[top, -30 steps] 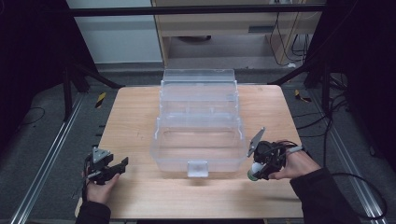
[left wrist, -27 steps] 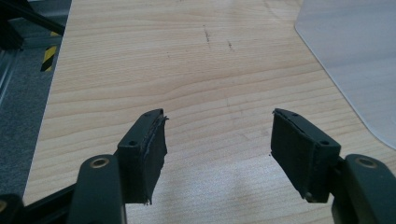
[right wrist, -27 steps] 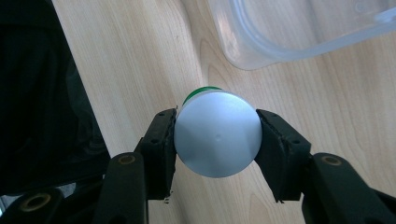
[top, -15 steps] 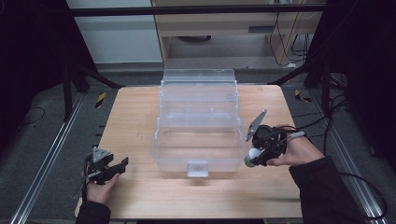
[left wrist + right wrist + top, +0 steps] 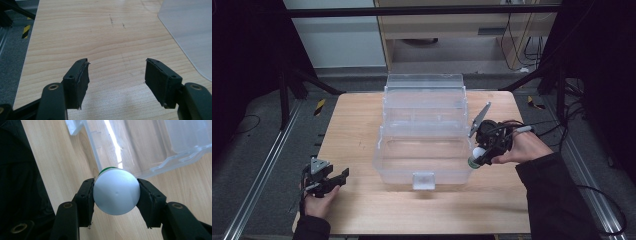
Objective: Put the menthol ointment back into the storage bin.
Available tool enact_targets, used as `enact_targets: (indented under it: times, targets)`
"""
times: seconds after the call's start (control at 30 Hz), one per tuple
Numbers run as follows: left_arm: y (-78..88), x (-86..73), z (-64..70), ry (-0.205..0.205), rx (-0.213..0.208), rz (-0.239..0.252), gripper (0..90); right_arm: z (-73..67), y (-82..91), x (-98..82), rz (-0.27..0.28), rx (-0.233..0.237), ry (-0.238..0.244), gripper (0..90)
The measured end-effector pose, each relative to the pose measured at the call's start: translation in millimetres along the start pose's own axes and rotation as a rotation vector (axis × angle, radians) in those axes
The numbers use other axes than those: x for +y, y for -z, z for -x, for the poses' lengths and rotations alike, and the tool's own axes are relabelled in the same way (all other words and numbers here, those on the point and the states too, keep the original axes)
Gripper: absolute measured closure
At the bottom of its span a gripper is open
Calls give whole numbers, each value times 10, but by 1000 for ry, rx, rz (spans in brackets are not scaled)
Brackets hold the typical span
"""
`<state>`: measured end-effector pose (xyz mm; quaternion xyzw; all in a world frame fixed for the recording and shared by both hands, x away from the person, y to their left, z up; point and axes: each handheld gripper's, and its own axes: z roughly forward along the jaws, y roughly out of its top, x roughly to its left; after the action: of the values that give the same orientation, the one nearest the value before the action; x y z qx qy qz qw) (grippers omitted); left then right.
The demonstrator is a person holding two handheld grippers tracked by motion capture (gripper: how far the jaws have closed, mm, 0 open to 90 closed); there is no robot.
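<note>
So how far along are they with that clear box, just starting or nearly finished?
Early, it seems. Done: the clear plastic box stands open on the table. In hand: the right gripper clamps a white round-topped object with a green band at the box's right edge. Left: dropping it in, probably. The left gripper is open and idle.
</note>
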<state>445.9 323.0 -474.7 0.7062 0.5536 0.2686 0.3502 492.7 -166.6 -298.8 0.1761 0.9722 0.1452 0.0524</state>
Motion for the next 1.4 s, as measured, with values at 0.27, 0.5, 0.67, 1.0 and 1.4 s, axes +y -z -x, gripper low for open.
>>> enact_targets:
  times: [0.27, 0.5, 0.67, 1.0, 1.4]
  targets:
    - [-2, 1, 4, -4, -1, -2, 351, 105, -9, 134, 4, -4, 16, 505]
    - [-3, 0, 7, -2, -1, -4, 351, 157, -105, 241, -6, 1, 39, 506]
    - [-1, -2, 1, 1, 1, -2, 351, 198, -210, 302, -15, 8, 44, 506]
    - [-5, -3, -6, 2, 1, -1, 352, 211, -402, 327, -19, 12, 79, 506]
    - [-11, -5, -17, 1, 2, -3, 353, 227, -626, 222, -33, 28, 65, 505]
